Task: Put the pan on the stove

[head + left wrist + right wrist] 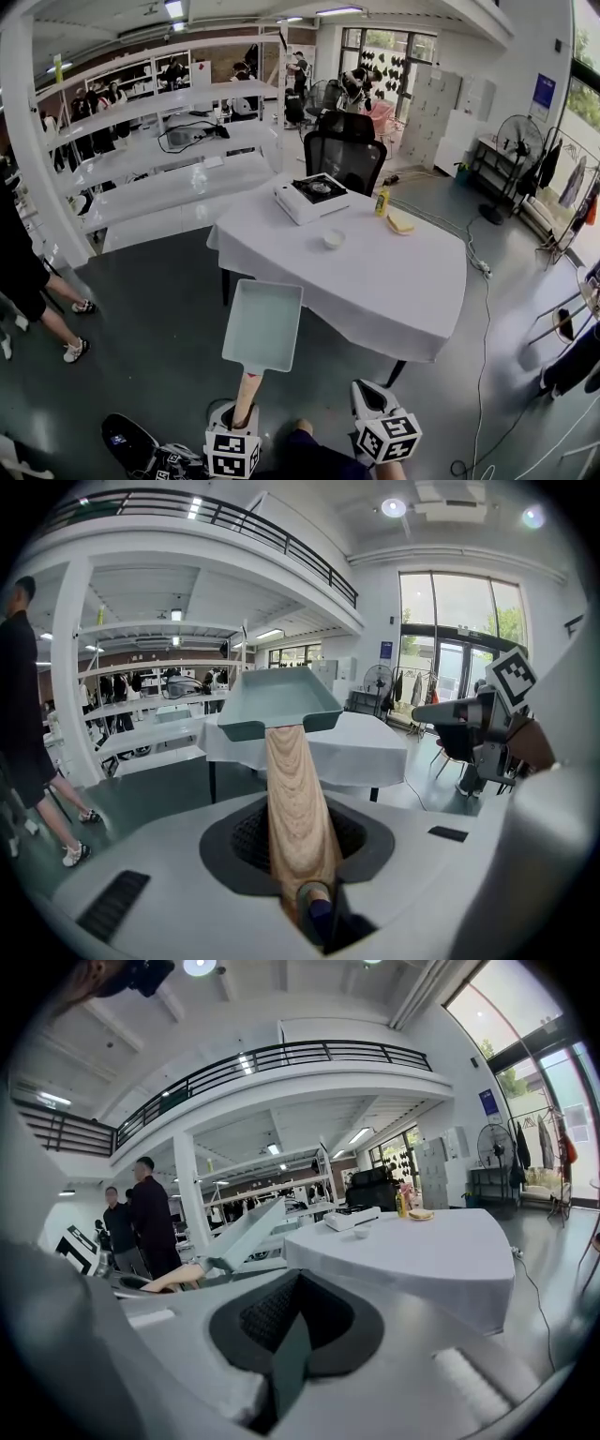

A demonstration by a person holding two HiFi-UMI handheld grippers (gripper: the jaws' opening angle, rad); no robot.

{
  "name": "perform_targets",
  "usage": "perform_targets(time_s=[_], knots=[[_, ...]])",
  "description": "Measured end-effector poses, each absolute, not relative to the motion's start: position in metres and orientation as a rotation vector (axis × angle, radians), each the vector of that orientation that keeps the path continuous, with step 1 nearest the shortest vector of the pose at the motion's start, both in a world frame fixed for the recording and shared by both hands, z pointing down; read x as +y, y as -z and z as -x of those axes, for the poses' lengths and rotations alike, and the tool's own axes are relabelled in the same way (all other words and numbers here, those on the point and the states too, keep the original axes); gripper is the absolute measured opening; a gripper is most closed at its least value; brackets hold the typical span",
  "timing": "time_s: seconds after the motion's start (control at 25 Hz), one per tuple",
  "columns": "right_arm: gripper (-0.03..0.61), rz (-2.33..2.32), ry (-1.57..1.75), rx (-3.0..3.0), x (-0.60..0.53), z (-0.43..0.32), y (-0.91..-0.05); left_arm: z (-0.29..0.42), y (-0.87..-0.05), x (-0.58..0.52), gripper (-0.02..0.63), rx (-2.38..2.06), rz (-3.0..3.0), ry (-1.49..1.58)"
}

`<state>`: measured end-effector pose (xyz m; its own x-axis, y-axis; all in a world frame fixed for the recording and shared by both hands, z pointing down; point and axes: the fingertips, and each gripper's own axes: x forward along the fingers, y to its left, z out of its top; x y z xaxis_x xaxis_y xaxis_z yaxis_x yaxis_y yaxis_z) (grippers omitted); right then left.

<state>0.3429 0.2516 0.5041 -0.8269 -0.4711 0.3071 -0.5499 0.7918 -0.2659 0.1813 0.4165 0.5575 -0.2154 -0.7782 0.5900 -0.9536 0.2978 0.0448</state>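
Observation:
A pale green rectangular pan [262,326] with a wooden handle [246,398] hangs in the air in front of the table's near corner. My left gripper [240,420] is shut on that handle [295,808], and the pan [277,705] points toward the table. The white portable stove [311,197] stands at the far left corner of the white-clothed table [394,291]. My right gripper [364,394] is shut and empty, to the right of the pan. The right gripper view shows its jaws [286,1358] meeting, with the pan [246,1230] at left and the stove [352,1218] far ahead.
On the table near the stove are a small white bowl [334,240], a yellow bottle [382,201] and a yellow sponge [400,223]. A black chair [345,150] stands behind the table. White shelves [169,178] line the left; a cable [483,309] runs over the floor.

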Motion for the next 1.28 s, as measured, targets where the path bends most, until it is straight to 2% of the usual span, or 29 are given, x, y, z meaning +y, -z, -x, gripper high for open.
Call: perform_targets(time_s=[0.64, 1.28], knots=[[0.0, -0.714, -0.475, -2.791, 0.078, -0.245, -0.497, -0.091, -0.548, 0.262, 0.091, -2.146, -1.458, -0.413], [0.0, -0.669, -0.528, -2.741, 0.051, -0.225, -0.524, -0.076, -0.571, 0.243, 0.092, -2.118, -1.382, -0.418]])
